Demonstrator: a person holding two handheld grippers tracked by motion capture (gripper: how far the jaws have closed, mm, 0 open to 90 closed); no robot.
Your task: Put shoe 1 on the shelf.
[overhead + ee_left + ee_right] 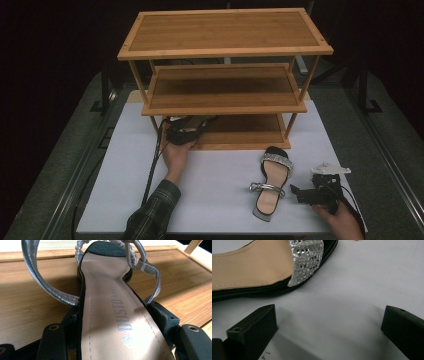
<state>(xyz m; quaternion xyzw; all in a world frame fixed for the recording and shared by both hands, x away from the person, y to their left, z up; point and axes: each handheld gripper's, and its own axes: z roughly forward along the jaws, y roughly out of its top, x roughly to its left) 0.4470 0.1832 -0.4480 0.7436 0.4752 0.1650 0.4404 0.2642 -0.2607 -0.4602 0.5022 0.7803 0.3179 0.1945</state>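
A black-soled sandal with a tan insole and silver straps (110, 315) is clamped at its heel between the jaws of my left gripper (116, 318). Its toe reaches over the bottom shelf (30, 302) of a wooden rack. From the high view, that left gripper (182, 135) and its sandal (195, 121) sit at the bottom shelf's front left. The matching sandal (270, 182) lies flat on the white table, toe toward the rack. My right gripper (296, 192) rests just right of it, open; in the right gripper view its jaws stand wide apart (329, 322), with the sandal's sparkly toe strap (307, 260) just ahead.
The three-tier bamboo rack (225, 30) stands at the back of the white tabletop (215, 170); its top and middle shelves (222, 87) are bare. Cables trail from both grippers. Dark metal frame rails (385, 145) run beside the table.
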